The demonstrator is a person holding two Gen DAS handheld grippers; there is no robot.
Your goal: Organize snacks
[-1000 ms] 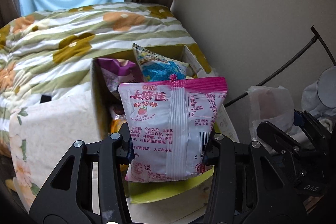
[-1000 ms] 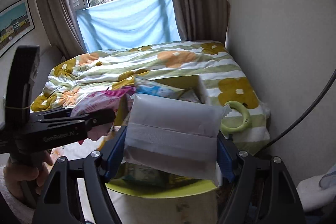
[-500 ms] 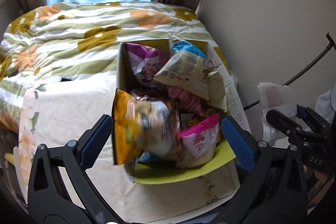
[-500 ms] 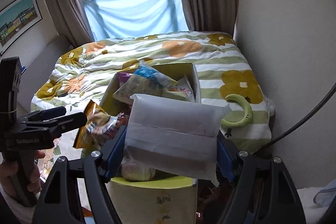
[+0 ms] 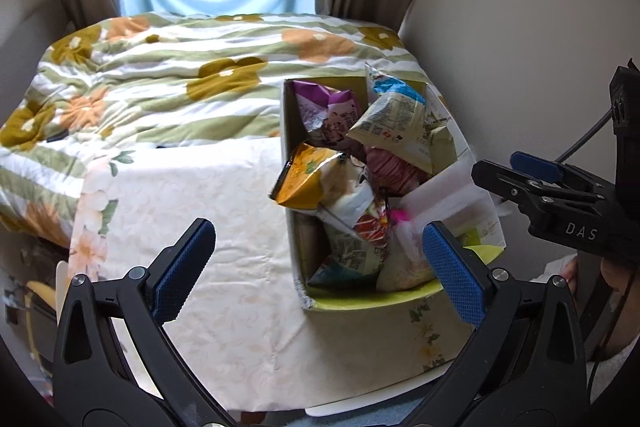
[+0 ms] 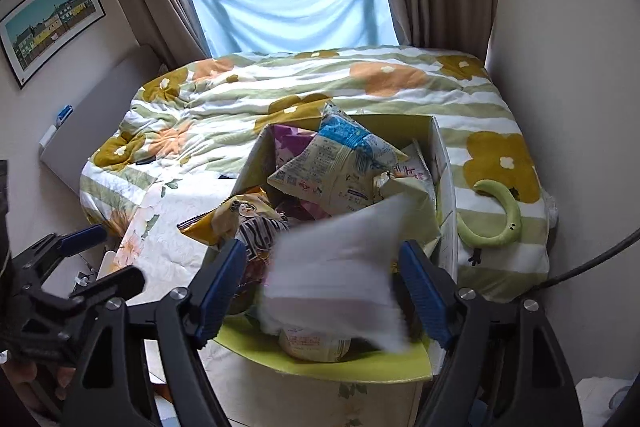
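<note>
left gripper (image 5: 318, 255): fingers spread, empty | right gripper (image 6: 326, 273): fingers spread, blurred white packet (image 6: 336, 267) between them | box (image 6: 340, 367): full

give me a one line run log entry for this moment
left gripper: open, empty | right gripper: open, white packet blurred between fingers, over snack box | box: full of snack bags

A blurred white packet (image 6: 340, 267) tilts above the near end of a green-lined box (image 6: 360, 367) heaped with crumpled snack bags (image 6: 340, 167).
</note>
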